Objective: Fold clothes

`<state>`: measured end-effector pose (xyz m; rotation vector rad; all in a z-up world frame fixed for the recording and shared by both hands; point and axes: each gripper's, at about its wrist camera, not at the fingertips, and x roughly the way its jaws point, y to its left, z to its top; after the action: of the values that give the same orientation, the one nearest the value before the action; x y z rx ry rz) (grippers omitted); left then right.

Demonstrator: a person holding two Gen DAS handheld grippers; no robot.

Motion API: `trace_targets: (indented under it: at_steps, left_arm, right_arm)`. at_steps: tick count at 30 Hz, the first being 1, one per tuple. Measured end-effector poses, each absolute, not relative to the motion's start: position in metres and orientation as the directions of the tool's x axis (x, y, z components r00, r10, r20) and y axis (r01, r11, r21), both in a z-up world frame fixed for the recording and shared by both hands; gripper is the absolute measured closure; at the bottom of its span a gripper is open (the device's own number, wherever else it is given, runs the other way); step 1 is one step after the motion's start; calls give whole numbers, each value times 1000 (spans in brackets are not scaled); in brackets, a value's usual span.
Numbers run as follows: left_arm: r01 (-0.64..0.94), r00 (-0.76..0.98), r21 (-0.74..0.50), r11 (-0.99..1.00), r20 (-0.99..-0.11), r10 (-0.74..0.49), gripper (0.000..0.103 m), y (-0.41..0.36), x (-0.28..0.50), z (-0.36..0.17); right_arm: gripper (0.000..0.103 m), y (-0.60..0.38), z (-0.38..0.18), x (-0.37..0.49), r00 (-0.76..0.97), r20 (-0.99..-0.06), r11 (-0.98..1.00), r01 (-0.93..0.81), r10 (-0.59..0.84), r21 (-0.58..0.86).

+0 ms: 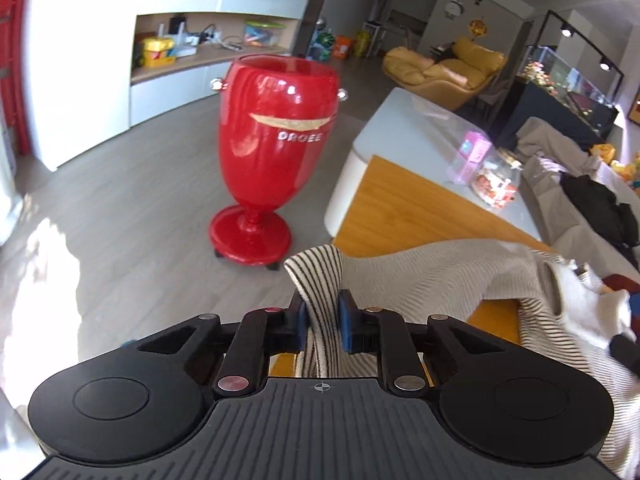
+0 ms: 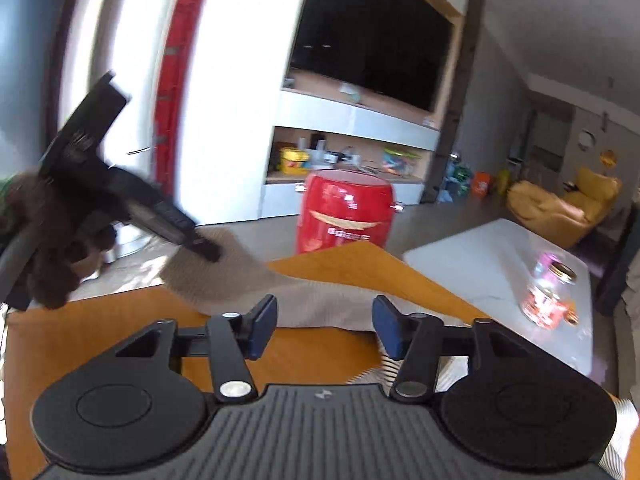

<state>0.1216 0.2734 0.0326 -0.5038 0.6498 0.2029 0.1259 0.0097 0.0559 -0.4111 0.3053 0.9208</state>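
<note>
Here — striped garment (image 1: 320,300) between left tool (image 1: 322,326)

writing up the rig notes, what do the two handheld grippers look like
Both match: the left gripper and the right gripper have black ribbed bodies, two round black discs, black linkage arms with silver rivets, one reddish on the left, and blue finger pads. A fuzzy dark brown glove covers the left hand.

Both wrist views close, sharing red bin (image 1: 276,148).
</note>
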Motion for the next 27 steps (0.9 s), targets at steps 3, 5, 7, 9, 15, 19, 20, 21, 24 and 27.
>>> trace_targets:
  at_steps: [3, 5, 7, 9, 15, 19, 20, 21, 24, 27]
  left_arm:
    - [-263, 809, -432, 863, -585, -46, 86, 268, 121, 49]
    - [-219, 824, -466, 857, -559, -94, 86, 262, 121, 63]
    - [-176, 833, -492, 853, -536, -138, 86, 252, 123, 75]
    - [-131, 840, -517, 846, -511, -182, 86, 242, 127, 86]
    - [8, 862, -521, 853, -429, -270, 93, 201, 141, 115]
    - [48, 889, -490, 871, -376, -260, 77, 187, 148, 128]
    - [43, 892, -492, 869, -373, -256, 66, 187, 149, 127]
    - [38, 895, -496, 868, -370, -250, 58, 187, 151, 126]
    - [12, 880, -465, 885, -417, -230, 49, 186, 160, 112]
    - [5, 841, -345, 939, -506, -190, 43, 177, 163, 89]
  right_arm:
    - [54, 38, 50, 98, 541, -405, 463, -841, 737, -281]
    - [52, 53, 45, 89, 549, -393, 462, -835, 738, -299]
    - [46, 65, 40, 85, 576, -380, 480, -816, 724, -323]
    - [46, 74, 36, 83, 609, -357, 499, -790, 709, -357]
    - [103, 62, 53, 117, 717, -294, 647, -697, 632, -309]
    - [103, 2, 79, 176, 786, -295, 782, -602, 544, -161]
    - [103, -18, 85, 189, 790, -303, 805, -584, 533, -108]
    - [103, -39, 91, 203, 793, -312, 824, -564, 523, -54]
    - [103, -81, 96, 210, 792, -345, 845, -534, 504, 9]
    - [102, -103, 85, 198, 739, -407, 824, -563, 537, 66]
